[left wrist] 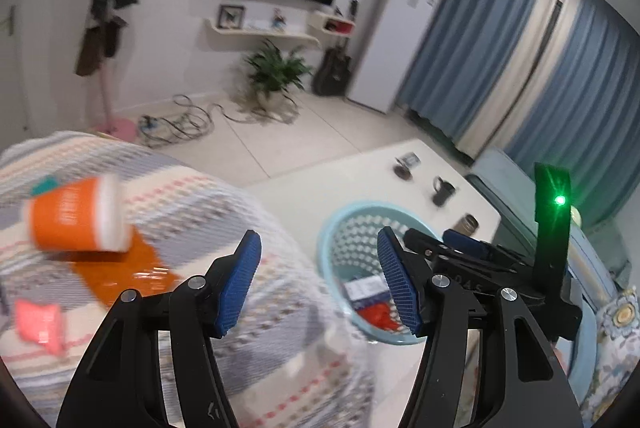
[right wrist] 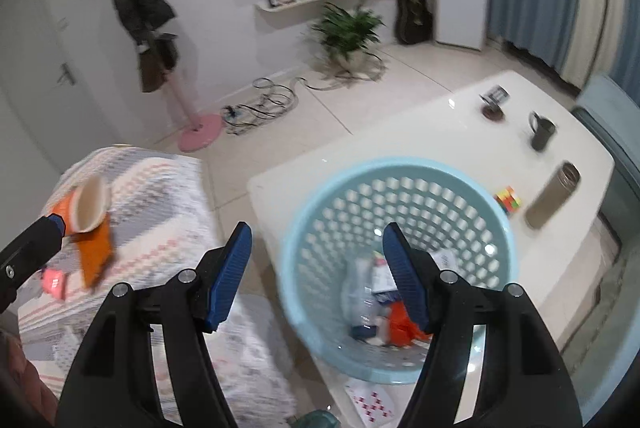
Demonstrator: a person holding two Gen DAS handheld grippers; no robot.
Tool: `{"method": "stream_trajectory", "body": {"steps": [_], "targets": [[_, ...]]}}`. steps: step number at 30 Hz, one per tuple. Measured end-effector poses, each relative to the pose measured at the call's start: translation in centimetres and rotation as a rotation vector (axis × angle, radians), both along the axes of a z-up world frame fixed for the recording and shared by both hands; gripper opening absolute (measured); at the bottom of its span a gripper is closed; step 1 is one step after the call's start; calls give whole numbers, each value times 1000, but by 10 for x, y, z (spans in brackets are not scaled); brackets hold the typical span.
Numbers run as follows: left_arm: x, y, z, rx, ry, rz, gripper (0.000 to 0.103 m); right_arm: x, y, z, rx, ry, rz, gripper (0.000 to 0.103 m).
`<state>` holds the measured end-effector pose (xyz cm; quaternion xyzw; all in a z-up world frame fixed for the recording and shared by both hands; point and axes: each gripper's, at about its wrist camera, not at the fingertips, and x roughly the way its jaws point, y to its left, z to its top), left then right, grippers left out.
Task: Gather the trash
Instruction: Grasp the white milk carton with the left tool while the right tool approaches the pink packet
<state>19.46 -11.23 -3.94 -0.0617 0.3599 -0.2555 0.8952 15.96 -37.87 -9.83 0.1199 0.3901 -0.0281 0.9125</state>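
A light blue plastic basket (right wrist: 400, 163) stands on the white table (right wrist: 440, 131) and holds a clear bottle (right wrist: 360, 292), an orange packet (right wrist: 400, 320) and paper scraps. My right gripper (right wrist: 316, 276) hangs open over the basket's near rim, nothing between its pads. My left gripper (left wrist: 320, 284) is also open and empty, between the patterned blanket (left wrist: 208, 203) and the basket (left wrist: 332, 228). On the blanket lie an orange paper cup (left wrist: 76, 216) on its side, an orange wrapper (left wrist: 124, 272) and a pink piece (left wrist: 40, 324). The cup (right wrist: 88, 207) also shows in the right wrist view.
On the table behind the basket stand a dark mug (right wrist: 542, 133), a metal flask (right wrist: 554, 195) lying down, a colour cube (right wrist: 508, 201) and a small dark dish (right wrist: 492, 113). Cables (right wrist: 264, 103), a potted plant (right wrist: 348, 31) and a pink stand base (right wrist: 200, 133) are on the floor.
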Motion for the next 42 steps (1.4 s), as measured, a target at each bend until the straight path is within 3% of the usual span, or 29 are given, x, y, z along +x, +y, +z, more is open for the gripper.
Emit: {"method": "stream_trajectory", "body": {"steps": [5,10,16,20,29,34,36,37,38,42], "targets": [[-9,56,22,16,-67,136,69,0,49,25,-13,-88,107,64],[-17,131,27,61,-94,367,79,6,94,36,-13,-136,205,64],[-10,223,11,91,-28,597,79,12,158,26,-6,-121,338,64],[3,272,-15,70,80,685,79,16,205,14,-6,-84,431,64],[41,303,-63,-29,276,728,80,15,294,-8,-97,-26,621,64],[57,291,-67,52,261,709,82,23,315,-12,-125,-1,683,64],[59,285,-67,118,251,693,77,28,320,-14,-104,20,707,64],[60,282,-67,158,245,684,69,30,322,-15,-96,28,718,64],[59,282,-67,179,240,670,69,33,325,-15,-89,36,732,64],[50,294,-63,148,233,574,65,37,342,-20,-92,56,776,64]]}}
